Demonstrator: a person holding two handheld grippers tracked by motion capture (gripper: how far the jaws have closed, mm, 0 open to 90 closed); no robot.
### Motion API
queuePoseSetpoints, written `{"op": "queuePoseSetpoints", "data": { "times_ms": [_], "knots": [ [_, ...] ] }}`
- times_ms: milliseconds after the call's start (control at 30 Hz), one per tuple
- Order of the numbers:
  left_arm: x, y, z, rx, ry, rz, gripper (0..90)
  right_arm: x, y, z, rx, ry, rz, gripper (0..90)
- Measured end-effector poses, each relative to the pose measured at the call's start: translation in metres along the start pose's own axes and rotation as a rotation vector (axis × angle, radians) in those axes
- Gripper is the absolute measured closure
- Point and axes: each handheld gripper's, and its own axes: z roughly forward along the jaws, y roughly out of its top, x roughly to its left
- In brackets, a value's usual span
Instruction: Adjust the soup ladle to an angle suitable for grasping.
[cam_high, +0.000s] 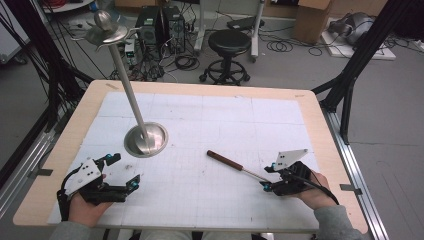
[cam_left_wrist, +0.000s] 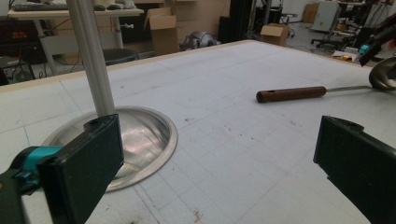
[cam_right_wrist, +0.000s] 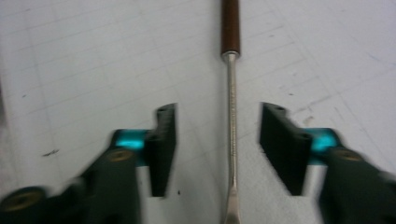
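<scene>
On the near right of the white gridded table sheet (cam_high: 200, 120), my right gripper (cam_right_wrist: 218, 140) stands with its jaws parted on either side of the thin steel shaft of the long utensil with the dark brown wooden handle (cam_high: 226, 160); the pads are clear of the metal, so nothing is held. The utensil lies flat on the sheet, handle pointing toward the middle of the table, its far end by my right hand; in the left gripper view that end looks like a rounded bowl, though I cannot be sure. My left gripper (cam_high: 122, 172) rests on the near left, jaws wide apart and empty, just in front of the polished metal stand with a domed round base and a tall slanting pole (cam_high: 145, 139).

The risk I judge greatest is the shaft itself: it is narrow, round and smooth, and if I close off-centre it may roll or squirt out sideways. Gripped this far from the handle, the wooden end could sag and swing once lifted. A wide swing toward the stand could knock its pole.

The sheet is scuffed and speckled, laid on a pale wooden tabletop (cam_high: 320, 125). Beyond it are a black round stool (cam_high: 229, 42), computer cases, loose cables and cardboard boxes on a grey floor.
</scene>
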Motion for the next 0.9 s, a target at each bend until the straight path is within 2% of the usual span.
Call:
{"op": "queuePoseSetpoints", "data": {
  "times_ms": [67, 167, 233, 267, 333, 400, 600, 767, 900],
  "knots": [
    [0.000, 0.000, 0.001, 0.003, 0.002, -0.002, 2.0, -0.002, 0.002, -0.001, 0.008, 0.004, 0.017, 31.2],
    [0.000, 0.000, 0.000, 0.004, 0.005, 0.000, 2.0, -0.003, 0.003, 0.000, 0.004, 0.013, 0.037, 16.2],
    [-0.001, 0.000, -0.001, 0.002, 0.005, 0.001, 2.0, -0.003, 0.005, 0.002, 0.007, 0.020, 0.037, 12.1],
    [-0.002, 0.000, -0.003, 0.005, 0.006, 0.001, 2.0, -0.003, 0.006, 0.003, 0.010, 0.009, 0.031, 9.1],
    [-0.001, -0.001, -0.005, 0.001, 0.010, 0.000, 2.0, -0.003, 0.010, 0.005, 0.018, -0.009, 0.033, 8.5],
    [0.000, -0.002, -0.008, 0.000, 0.016, -0.003, 2.0, -0.003, 0.014, 0.008, 0.021, -0.021, 0.011, 8.6],
    [0.003, -0.004, -0.018, -0.006, 0.041, -0.025, 2.0, -0.006, 0.027, 0.015, 0.056, 0.004, -0.014, 8.6],
    [0.001, -0.003, -0.022, -0.012, 0.055, -0.013, 2.0, -0.006, 0.033, 0.022, 0.094, 0.020, -0.036, 8.9],
    [0.000, -0.004, -0.022, -0.009, 0.055, -0.017, 2.0, -0.009, 0.035, 0.025, 0.127, 0.025, -0.028, 9.4]
  ]
}}
